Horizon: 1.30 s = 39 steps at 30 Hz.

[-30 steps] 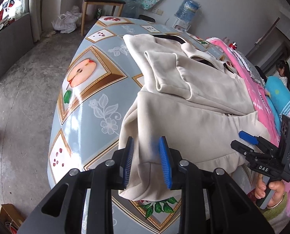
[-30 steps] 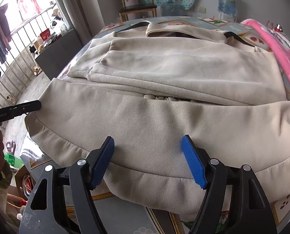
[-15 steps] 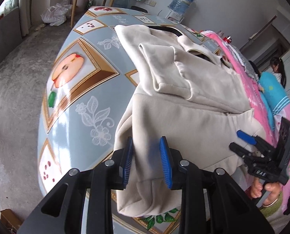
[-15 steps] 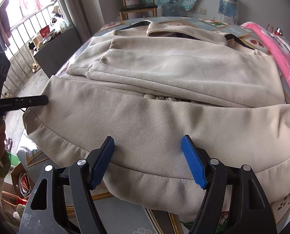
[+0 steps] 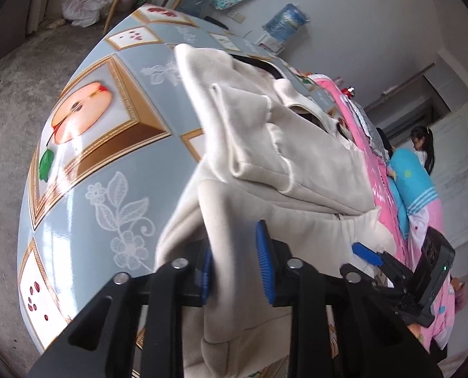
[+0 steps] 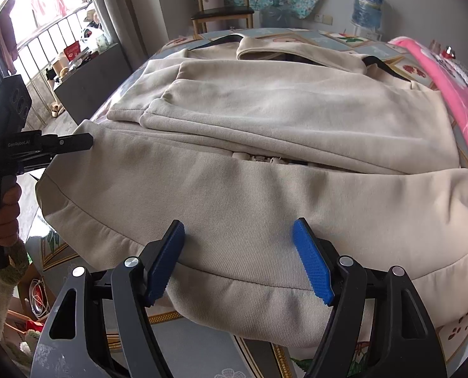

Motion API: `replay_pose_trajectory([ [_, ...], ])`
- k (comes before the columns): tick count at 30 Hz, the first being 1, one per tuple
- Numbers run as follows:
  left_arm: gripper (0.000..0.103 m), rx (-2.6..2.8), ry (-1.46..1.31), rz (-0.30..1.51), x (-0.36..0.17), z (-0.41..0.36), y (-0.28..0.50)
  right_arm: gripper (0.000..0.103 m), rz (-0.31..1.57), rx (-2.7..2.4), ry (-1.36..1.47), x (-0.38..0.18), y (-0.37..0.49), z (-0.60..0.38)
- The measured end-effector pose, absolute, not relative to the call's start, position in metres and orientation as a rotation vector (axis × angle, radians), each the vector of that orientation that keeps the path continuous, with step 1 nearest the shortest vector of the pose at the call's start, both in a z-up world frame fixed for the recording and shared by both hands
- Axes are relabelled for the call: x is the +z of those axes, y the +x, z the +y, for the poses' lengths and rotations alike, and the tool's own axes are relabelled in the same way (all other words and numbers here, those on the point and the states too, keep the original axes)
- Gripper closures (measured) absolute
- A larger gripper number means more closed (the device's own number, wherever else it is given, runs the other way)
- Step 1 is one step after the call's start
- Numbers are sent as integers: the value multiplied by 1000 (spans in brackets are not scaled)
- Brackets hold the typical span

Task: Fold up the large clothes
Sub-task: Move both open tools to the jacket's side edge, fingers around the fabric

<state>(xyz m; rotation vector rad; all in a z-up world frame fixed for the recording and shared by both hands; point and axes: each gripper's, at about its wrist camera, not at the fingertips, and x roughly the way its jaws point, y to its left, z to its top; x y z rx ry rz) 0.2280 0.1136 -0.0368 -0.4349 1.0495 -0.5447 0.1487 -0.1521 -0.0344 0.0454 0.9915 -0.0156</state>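
A large beige zip sweatshirt (image 6: pixel 265 119) lies on the table, sleeves folded across its chest. It also shows in the left wrist view (image 5: pixel 284 170). My left gripper (image 5: pixel 235 264) is shut on the sweatshirt's bottom left corner and holds it lifted off the table. In the right wrist view the left gripper (image 6: pixel 76 141) shows at the garment's left edge. My right gripper (image 6: pixel 238 258) is open, its blue pads astride the bottom hem near the middle. It also shows in the left wrist view (image 5: pixel 369 255) at the hem's far side.
The table (image 5: pixel 85 163) has a glossy blue cloth with fruit pictures. A pink blanket (image 6: pixel 454 94) lies along its right side. A wooden chair (image 6: pixel 224 12) and a water bottle (image 6: pixel 366 6) stand beyond the table. A person (image 5: pixel 423 148) stands at the back right.
My left gripper has lifted and tilted, drawing the gripped hem corner up and inward. The right gripper has stayed open over the hem.
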Motion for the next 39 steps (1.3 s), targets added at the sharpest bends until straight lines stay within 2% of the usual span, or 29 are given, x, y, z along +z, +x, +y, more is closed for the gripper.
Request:
replay_pose_trajectory([
  [3,84,-577,-347,1013,-25,102,218,34,989,-15,45,-34,149,-151],
  [6,84,-466,-192,1077,-30,87,222,34,986,-16,44,-34,149,-151],
  [13,86,-321,-23,1057,-27,62,213,32,954,-9,145,-18,137,-174],
  [16,86,-263,64,1038,-28,51,207,24,898,-77,218,1,121,-219],
  [19,86,-229,119,1031,-28,43,207,21,842,-147,354,17,105,-288],
  [22,86,-215,111,1036,-27,44,207,20,805,-166,435,24,99,-340],
  [26,86,-201,97,1040,-26,45,207,20,863,-115,407,14,115,-369],
  [27,86,-197,97,1039,-26,44,207,20,876,-103,390,10,119,-372],
  [31,86,-189,94,1035,-26,42,205,35,932,-70,351,-5,132,-379],
  [39,85,-172,119,1017,-26,38,201,41,969,10,265,-10,137,-375],
])
